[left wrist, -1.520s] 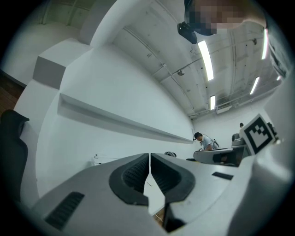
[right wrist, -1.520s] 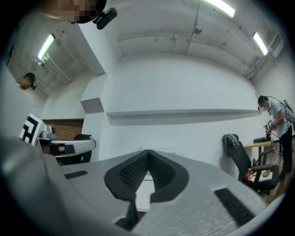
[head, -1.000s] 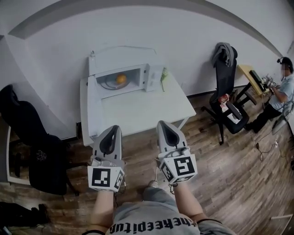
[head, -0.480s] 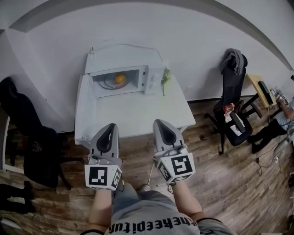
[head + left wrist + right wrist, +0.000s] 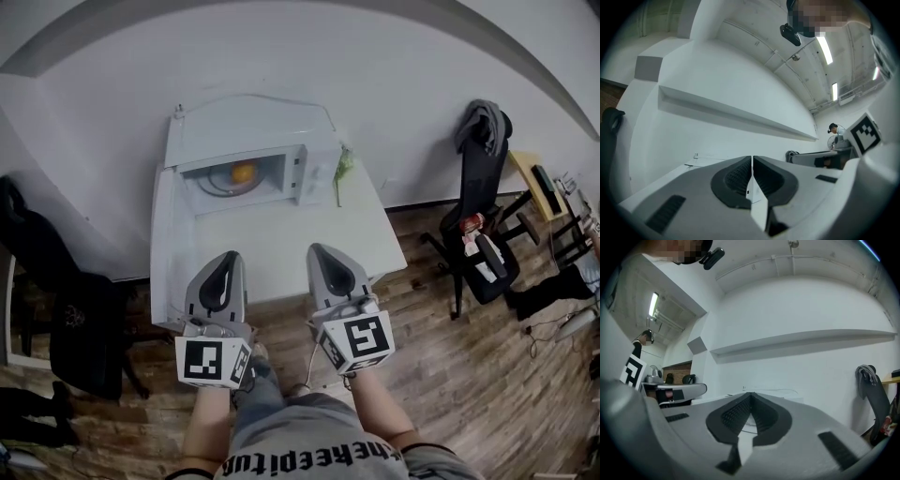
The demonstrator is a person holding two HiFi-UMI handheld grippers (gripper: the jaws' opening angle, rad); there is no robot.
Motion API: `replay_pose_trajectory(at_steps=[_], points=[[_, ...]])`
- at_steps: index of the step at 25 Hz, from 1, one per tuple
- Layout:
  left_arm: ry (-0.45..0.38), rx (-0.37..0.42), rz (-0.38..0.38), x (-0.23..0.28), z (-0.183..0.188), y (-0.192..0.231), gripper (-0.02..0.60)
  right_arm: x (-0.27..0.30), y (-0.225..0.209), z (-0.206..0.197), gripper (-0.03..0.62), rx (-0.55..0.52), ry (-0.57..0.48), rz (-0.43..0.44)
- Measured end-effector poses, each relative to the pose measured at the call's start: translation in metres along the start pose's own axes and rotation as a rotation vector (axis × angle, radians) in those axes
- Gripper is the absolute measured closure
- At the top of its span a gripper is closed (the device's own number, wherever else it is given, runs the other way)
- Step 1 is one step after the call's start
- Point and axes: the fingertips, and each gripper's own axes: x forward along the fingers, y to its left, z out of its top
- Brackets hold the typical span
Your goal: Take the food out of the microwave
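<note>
- Head view looks steeply down on a white rectangular tabletop (image 5: 309, 234) set against a white wall, with a white microwave oven (image 5: 262, 141) standing on its far part.
- The microwave's door (image 5: 167, 246) is swung open to the left, so the cavity is exposed.
- A round orange piece of food (image 5: 244, 172) is seen inside the cavity, lying on a round turntable plate (image 5: 221, 182), well apart from both tongs.
- A slim green object (image 5: 343, 167) is placed just beside the microwave's right side; what it is cannot be told.
- The left tongs (image 5: 231, 259) are held over the near edge of the tabletop and pointed toward the microwave. In the left gripper view the two jaws are pressed together, with only a thin seam between the dark pads, and nothing is gripped.
- The right tongs (image 5: 324, 251) are held just to the right of the left ones and pointed the same way. In the right gripper view the jaws are met at the tips, with nothing between them.
- A black office chair (image 5: 483, 244), with a grey garment (image 5: 480, 120) draped over its back, is stood on the wooden plank floor (image 5: 450, 375) to the right of the tabletop.
- A second dark chair (image 5: 75, 319) is seen at the left.
</note>
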Motion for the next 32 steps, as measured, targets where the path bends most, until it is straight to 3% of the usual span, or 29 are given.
replay_pose_trajectory(at_steps=[10, 19, 32], points=[[0.014, -0.024, -0.053, 0.071, -0.016, 0.049, 0.568, 0.091, -0.009, -0.006, 0.588, -0.008, -0.009, -0.014], [0.021, -0.049, -0.100, 0.098, -0.038, 0.073, 0.568, 0.147, -0.003, -0.030, 0.589, 0.002, 0.027, -0.019], [0.026, -0.019, 0.007, 0.113, -0.054, 0.090, 0.568, 0.190, 0.000, -0.074, 0.589, 0.005, 0.103, 0.138]])
